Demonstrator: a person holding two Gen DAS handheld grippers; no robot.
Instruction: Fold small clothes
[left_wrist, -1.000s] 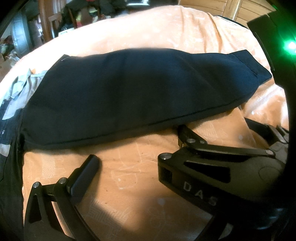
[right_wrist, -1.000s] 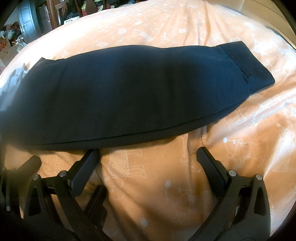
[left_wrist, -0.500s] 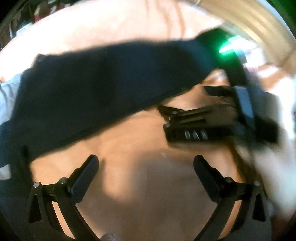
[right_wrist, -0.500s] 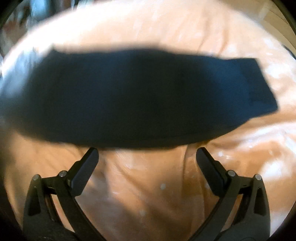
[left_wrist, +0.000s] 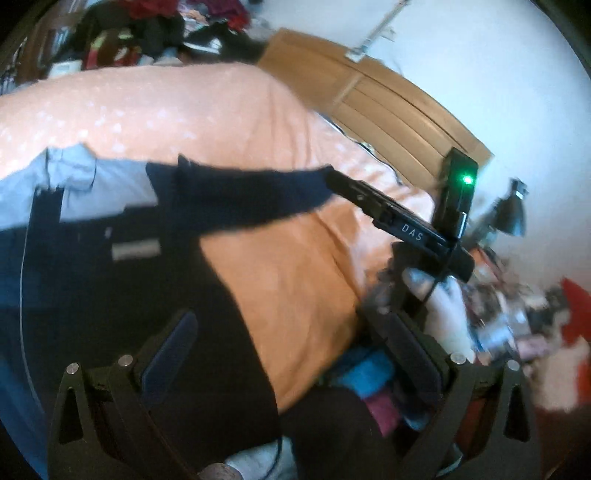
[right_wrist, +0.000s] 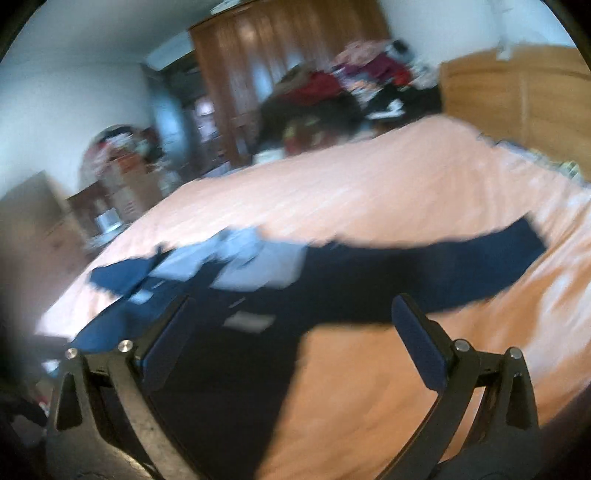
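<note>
Two tools, left tool (left_wrist: 291, 354) and right tool (right_wrist: 291, 347), gape wide, empty | navy garment (right_wrist: 424, 273) flat on bed (right_wrist: 369, 184) | risk: blurred views, pinching orange sheet (left_wrist: 295, 280) with hem

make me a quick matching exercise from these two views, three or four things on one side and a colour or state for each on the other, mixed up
Things:
1. bedsheet
2. long garment
3. light on the right gripper's body
4. left gripper

Colour or state:
a. green
b. jaws open, holding nothing
c. orange
d. dark navy

Pairs: 1-c, 2-d, 3-a, 4-b
</note>
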